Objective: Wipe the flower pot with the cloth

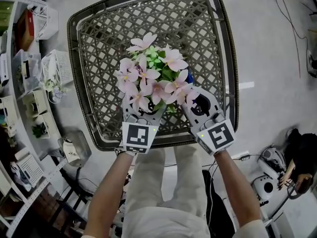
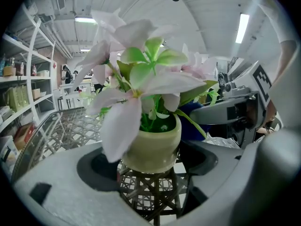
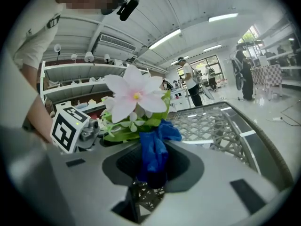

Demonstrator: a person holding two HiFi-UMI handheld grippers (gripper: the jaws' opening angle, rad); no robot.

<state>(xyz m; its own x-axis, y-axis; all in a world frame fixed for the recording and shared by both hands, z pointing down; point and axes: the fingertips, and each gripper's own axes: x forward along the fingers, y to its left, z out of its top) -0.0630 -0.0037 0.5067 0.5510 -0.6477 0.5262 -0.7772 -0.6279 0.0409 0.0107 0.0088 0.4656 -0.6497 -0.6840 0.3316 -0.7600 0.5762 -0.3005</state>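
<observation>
A pale green flower pot (image 2: pixel 153 147) with pink flowers (image 1: pixel 153 76) stands on a wicker table (image 1: pixel 198 29), near its front edge. In the head view the blooms hide the pot. My left gripper (image 1: pixel 143 113) reaches in from the front, and in the left gripper view its jaws (image 2: pixel 150 168) sit shut against both sides of the pot. My right gripper (image 1: pixel 195 103) is just right of the plant, shut on a bunched blue cloth (image 3: pixel 153 149). The cloth (image 2: pixel 195 126) lies against the leaves at the pot's right side.
White shelves with baskets and small items (image 1: pixel 29 83) line the left side. Machines and cables (image 1: pixel 277 167) sit on the floor at the right. The table's dark rim (image 1: pixel 230 73) runs close to my right gripper. The person's legs (image 1: pixel 168 192) are below the table edge.
</observation>
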